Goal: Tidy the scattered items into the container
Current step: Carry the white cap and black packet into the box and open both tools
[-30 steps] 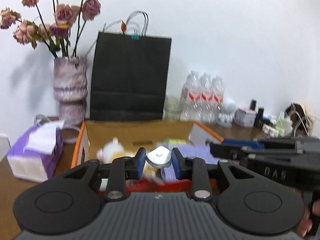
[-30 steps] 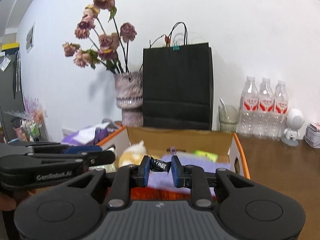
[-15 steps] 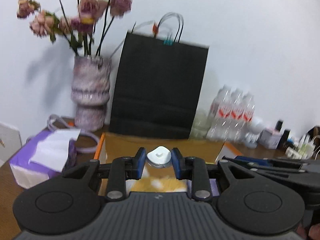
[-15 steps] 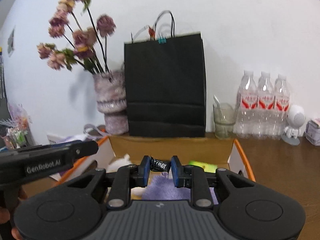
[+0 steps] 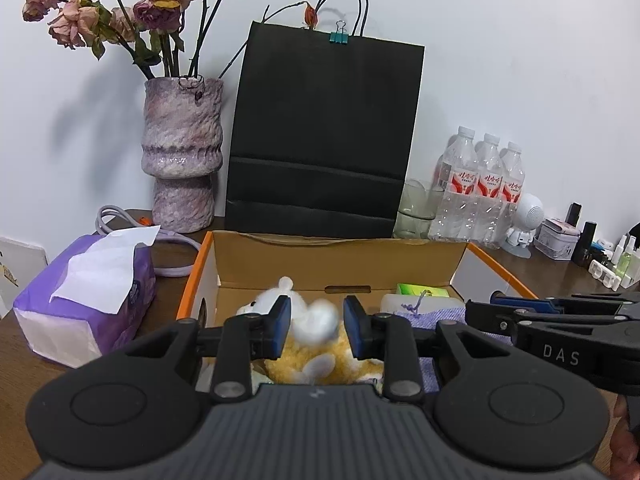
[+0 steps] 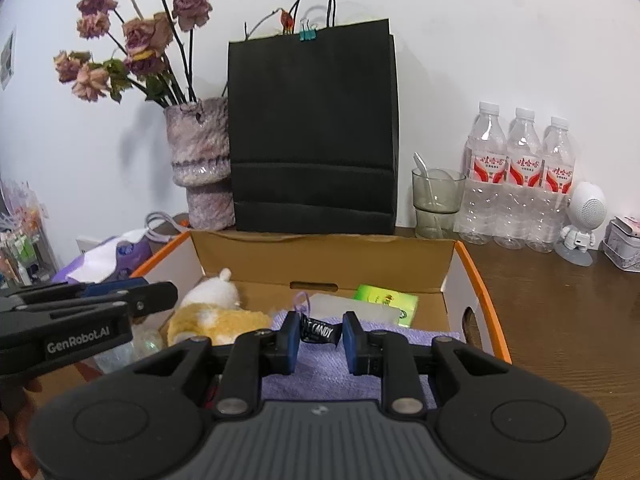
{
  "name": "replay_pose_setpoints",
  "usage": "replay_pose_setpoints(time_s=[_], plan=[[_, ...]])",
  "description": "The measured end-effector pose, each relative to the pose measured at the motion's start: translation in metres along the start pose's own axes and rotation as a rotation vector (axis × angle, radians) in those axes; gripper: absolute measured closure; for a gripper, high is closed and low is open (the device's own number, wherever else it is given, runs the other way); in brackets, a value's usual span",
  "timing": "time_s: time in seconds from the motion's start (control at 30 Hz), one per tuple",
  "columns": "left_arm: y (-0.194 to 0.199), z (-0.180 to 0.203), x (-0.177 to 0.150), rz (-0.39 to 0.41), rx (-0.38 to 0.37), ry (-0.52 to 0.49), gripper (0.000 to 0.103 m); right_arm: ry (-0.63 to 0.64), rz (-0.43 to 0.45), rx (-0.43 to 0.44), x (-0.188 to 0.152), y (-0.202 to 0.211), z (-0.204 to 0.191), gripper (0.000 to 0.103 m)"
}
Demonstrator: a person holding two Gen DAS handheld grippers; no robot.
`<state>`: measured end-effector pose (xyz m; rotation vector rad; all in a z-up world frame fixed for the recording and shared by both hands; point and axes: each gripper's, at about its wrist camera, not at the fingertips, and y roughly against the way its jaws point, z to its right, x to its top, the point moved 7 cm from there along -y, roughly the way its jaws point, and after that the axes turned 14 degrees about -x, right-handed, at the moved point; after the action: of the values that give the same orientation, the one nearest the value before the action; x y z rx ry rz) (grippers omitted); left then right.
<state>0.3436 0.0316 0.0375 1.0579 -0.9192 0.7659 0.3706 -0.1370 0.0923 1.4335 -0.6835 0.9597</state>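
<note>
Left claw: I see a small white round thing, blurry, between its blue pads; I cannot tell if they pinch it.
Right claw: clenched on a black candy wrapper.
Wrapper: stretched flat from pad to pad, long way running 9 to 3 o'clock, white letters "CANDY".
Box: brown card with orange edges, open, on the worktop under both claws.
In the box: plush toy at 9 o'clock, purple cloth, green packet at 1 o'clock.

Cardboard box on wooden table
</note>
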Motion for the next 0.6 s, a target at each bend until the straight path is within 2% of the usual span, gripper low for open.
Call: replay_pose_setpoints(time_s=[0.03, 0.1, 0.13, 0.17, 0.2, 0.23, 0.27, 0.33, 0.47, 0.6], plan=[[-0.001, 0.000, -0.001, -0.004, 0.003, -0.001, 0.071, 0.004, -0.006, -0.005, 0.000, -0.001, 0.000, 0.082], [-0.001, 0.000, -0.002, -0.011, 0.009, -0.001, 0.057, 0.008, -0.024, -0.011, -0.002, -0.004, 0.000, 0.081], [-0.001, -0.001, -0.002, -0.015, 0.017, 0.000, 0.038, 0.009, -0.036, -0.014, -0.003, -0.005, 0.001, 0.079], [-0.002, -0.001, -0.003, -0.021, 0.025, 0.000, 0.011, 0.006, -0.045, -0.022, -0.004, -0.007, 0.002, 0.070], [-0.003, -0.001, -0.003, -0.028, 0.039, -0.004, 0.000, 0.001, -0.056, -0.028, -0.004, -0.008, 0.003, 0.057], [-0.002, -0.001, -0.003, -0.023, 0.063, -0.010, 0.000, -0.003, -0.069, -0.034, -0.005, -0.010, 0.004, 0.026], [-0.001, -0.002, -0.003, -0.022, 0.082, -0.011, 0.000, -0.011, -0.079, -0.075, -0.005, -0.013, 0.009, 0.007], [-0.001, -0.004, -0.002, -0.032, 0.107, -0.015, 0.000, -0.015, -0.084, -0.115, -0.005, -0.016, 0.015, 0.000], [-0.004, -0.005, -0.005, -0.052, 0.126, -0.014, 0.000, -0.052, -0.110, -0.081, -0.005, -0.017, 0.022, 0.000], [-0.005, -0.004, -0.005, -0.054, 0.126, -0.018, 0.000, -0.050, -0.107, -0.086, -0.004, -0.016, 0.023, 0.000]])
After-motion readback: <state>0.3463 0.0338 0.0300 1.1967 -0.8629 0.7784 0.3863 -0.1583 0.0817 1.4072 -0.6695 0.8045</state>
